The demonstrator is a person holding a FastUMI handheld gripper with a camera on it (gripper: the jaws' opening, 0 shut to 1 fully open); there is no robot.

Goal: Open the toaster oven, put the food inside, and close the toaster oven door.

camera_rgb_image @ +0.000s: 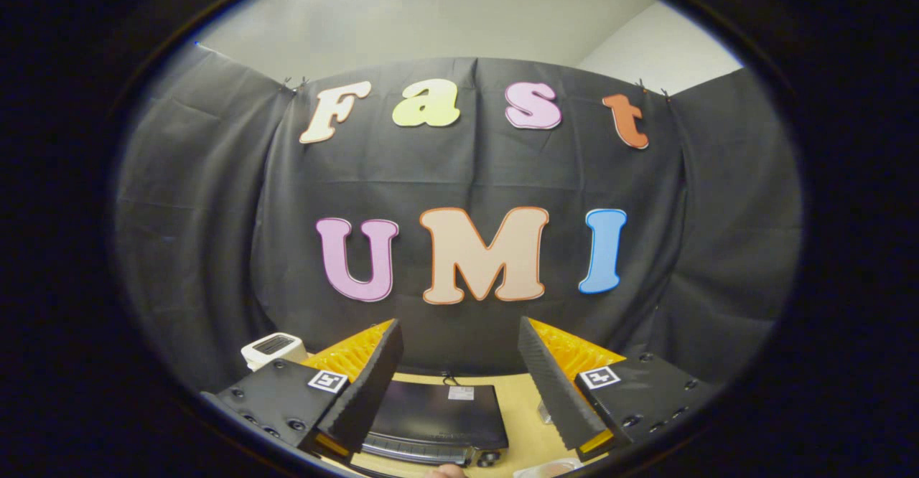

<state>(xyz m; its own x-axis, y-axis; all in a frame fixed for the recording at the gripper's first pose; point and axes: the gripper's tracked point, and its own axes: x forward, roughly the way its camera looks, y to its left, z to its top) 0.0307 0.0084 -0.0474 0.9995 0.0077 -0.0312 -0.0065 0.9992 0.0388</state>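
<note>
Gripper view, start of approach. The gripper (459, 385) is held well above the wooden table (520, 406), its fingers spread wide with nothing between them. The toaster oven (434, 413) is seen from above, below and between the fingers, toward 6 o'clock from the gripper's midpoint; its dark top faces the camera, and its front edge, with what appears to be a handle, lies at the near side. The door is judged to be not yet opened, though the steep angle hides the front face, so this cannot be confirmed. A pale container (549, 469), possibly holding the food, is glimpsed at about 5 o'clock, just beside the oven's near right corner; its contents cannot be resolved. A small white appliance (273, 349) stands at about 10 o'clock, beyond the left finger.

Risks are judged as follows. Because the handle sits at the lowest limit of sight, a descent could be misaligned, and the fingers could strike the oven's top rather than straddle the handle. A door pulled down at a slant could drag the oven across the table. The container lies near the door's presumed swing and could be knocked as the door drops or as the gripper is lowered.
</note>
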